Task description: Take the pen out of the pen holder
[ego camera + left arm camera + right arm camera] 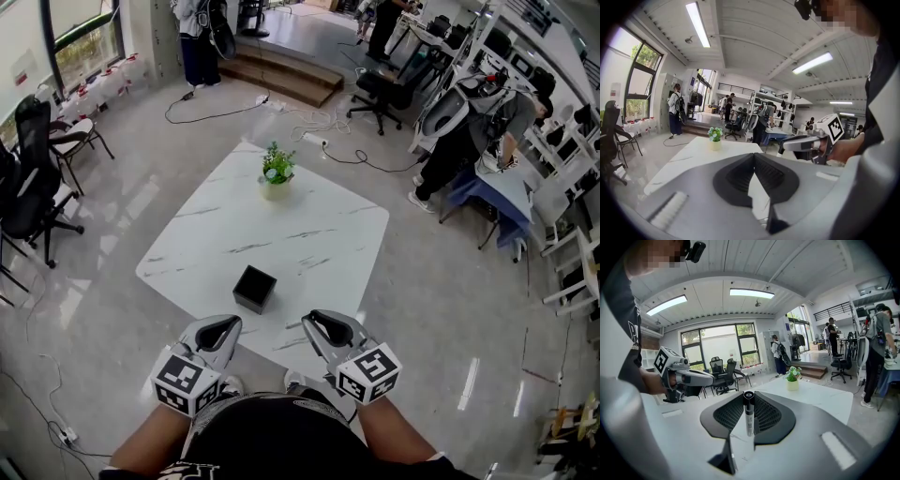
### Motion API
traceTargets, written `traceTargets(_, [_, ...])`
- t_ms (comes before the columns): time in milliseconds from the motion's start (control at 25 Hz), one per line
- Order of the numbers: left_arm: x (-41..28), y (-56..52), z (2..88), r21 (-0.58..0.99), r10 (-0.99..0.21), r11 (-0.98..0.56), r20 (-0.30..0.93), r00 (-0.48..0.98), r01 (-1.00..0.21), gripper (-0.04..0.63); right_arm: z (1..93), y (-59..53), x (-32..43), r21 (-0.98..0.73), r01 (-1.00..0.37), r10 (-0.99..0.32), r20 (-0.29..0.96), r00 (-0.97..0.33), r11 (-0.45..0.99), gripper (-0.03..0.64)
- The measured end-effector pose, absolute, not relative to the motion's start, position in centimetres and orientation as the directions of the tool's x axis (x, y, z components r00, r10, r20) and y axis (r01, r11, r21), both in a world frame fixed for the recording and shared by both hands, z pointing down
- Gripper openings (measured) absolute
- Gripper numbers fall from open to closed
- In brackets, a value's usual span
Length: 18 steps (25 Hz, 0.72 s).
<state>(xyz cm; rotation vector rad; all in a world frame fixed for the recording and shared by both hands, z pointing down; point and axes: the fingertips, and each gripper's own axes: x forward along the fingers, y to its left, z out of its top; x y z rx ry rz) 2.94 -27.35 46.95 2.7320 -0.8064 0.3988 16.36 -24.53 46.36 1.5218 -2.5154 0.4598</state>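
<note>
Right claw [748,398] is clenched mid-barrel on the pen [748,417], well apart from the black pen holder [254,288] on the counter [328,234]. It looks light, stiff and slick. Left claw [753,158] is pinched together, empty.

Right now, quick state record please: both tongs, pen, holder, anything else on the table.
left tongs: shut, nothing between them
right tongs: shut on the pen, which stands upright between the pads
pen holder: black square box on the white marble table, just ahead of both tongs, touched by neither
potted plant: towards the far side of the table, beyond the holder
task state: pen out of the holder, held clear of it
</note>
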Motion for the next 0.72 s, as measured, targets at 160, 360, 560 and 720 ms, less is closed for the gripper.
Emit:
traceTargets(160, [3.01, -27.38, 46.87, 0.17, -0.485, -0.813, 0.332, 0.809, -0.557, 0.057, 46.35, -24.65, 16.22, -0.174, -0.882, -0.832, 0.294, -0.47, 0.437, 0.066])
traceTargets(360, [3.16, -27.3, 46.82, 0.169, -0.483, -0.814, 0.334, 0.809, -0.556, 0.057, 46.31, -24.55, 16.07, -0.172, -0.879, -0.829, 0.294, -0.476, 0.444, 0.066])
traceTargets(560, [3.28, -27.2, 46.74, 0.168, -0.479, -0.817, 0.334, 0.812, -0.551, 0.057, 46.31, -24.48, 15.97, -0.168, -0.878, -0.827, 0.296, -0.479, 0.448, 0.066])
traceTargets(720, [3.37, -27.23, 46.94, 0.166, -0.477, -0.818, 0.337, 0.811, -0.55, 0.057, 46.44, -24.5, 16.13, -0.168, -0.878, -0.827, 0.295, -0.478, 0.447, 0.066])
